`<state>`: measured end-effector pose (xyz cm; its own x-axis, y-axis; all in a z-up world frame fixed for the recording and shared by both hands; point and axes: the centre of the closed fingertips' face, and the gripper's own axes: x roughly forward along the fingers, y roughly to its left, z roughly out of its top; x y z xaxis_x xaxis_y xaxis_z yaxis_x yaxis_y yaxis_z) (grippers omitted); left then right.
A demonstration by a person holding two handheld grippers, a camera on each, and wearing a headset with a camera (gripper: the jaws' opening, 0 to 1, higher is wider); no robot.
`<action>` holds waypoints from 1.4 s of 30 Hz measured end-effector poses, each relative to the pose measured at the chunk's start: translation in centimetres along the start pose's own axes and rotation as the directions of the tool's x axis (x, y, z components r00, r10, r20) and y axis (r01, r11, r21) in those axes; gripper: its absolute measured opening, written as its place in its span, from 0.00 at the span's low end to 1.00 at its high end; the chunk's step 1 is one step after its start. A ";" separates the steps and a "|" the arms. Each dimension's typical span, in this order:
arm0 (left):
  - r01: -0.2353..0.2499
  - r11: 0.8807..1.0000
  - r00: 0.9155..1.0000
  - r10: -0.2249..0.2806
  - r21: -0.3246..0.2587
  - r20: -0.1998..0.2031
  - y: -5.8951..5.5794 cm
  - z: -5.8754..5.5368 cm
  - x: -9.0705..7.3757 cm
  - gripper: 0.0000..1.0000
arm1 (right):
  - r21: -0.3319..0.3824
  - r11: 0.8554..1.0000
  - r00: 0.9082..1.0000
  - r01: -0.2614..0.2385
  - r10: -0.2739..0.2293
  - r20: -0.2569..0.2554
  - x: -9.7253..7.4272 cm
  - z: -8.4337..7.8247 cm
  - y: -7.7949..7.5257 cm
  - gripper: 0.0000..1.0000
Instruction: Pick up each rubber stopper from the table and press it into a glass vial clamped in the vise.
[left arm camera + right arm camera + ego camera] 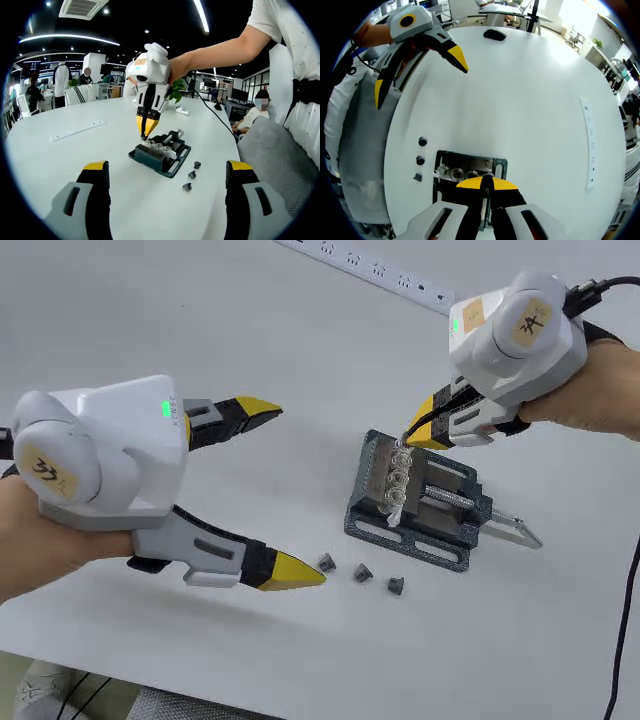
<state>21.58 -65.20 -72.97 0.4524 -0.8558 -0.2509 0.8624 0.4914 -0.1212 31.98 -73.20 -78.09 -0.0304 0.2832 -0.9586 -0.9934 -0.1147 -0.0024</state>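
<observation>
- right gripper (418, 438): held tip-down over the far end of the row of glass vials (398, 480). Jaws are nearly together. A dark bit shows at the tips in the left gripper view, but can't tell if a stopper is pinched there.
- likely the press-in step, since the tips sit right on top of the end vial and the downward angle suits pushing straight into the mouth.
- glass vials: upright in a row, clamped between the jaws of the vise (450, 502). That keeps them from tipping under a push. The visible mouths look open with no stopper in them.
- vise: dark metal, flat on the white tabletop (200, 300), screw handle pointing away from the left gripper.
- rubber stoppers (362, 573): three small dark ones loose on the tabletop in a line just beside the vise base, near the left gripper's lower tip.
- left gripper (275, 488): jaws spread wide and holding nothing. It hovers above the tabletop, apart from the vise, aimed toward the stoppers, so probably staged for the next pick.
- writing: the tan sticker (45, 468) on the left gripper has handwritten marks, maybe "33". The second sticker (535, 322), on the right gripper, is not legible.
- green light (166, 409) is lit on the left gripper body.
- power strip (370, 262): at the far tabletop edge, no readable text.
</observation>
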 end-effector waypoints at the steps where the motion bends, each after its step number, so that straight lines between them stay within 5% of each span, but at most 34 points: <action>1: 0.000 1.000 1.000 0.000 0.001 0.000 0.0 0.0 0.0 0.96 | 0.001 1.000 1.000 0.001 -0.001 0.002 0.0 0.0 -0.1 0.00; 31: 0.001 1.000 1.000 -0.001 -0.005 0.006 0.1 0.0 0.3 0.96 | -0.057 0.998 0.998 0.002 -0.006 -0.068 0.1 -1.5 -0.1 0.00; 42: 0.011 1.000 1.000 -0.011 -0.001 0.002 0.0 0.2 0.5 0.96 | -0.015 1.000 0.999 -0.003 0.002 -0.046 -0.2 -1.2 -0.2 0.00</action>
<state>21.83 -65.62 -72.90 0.4433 -0.8616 -0.2474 0.8671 0.4821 -0.1252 32.32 -74.40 -78.26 -0.0270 0.2386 -0.9707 -0.9916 -0.1293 -0.0042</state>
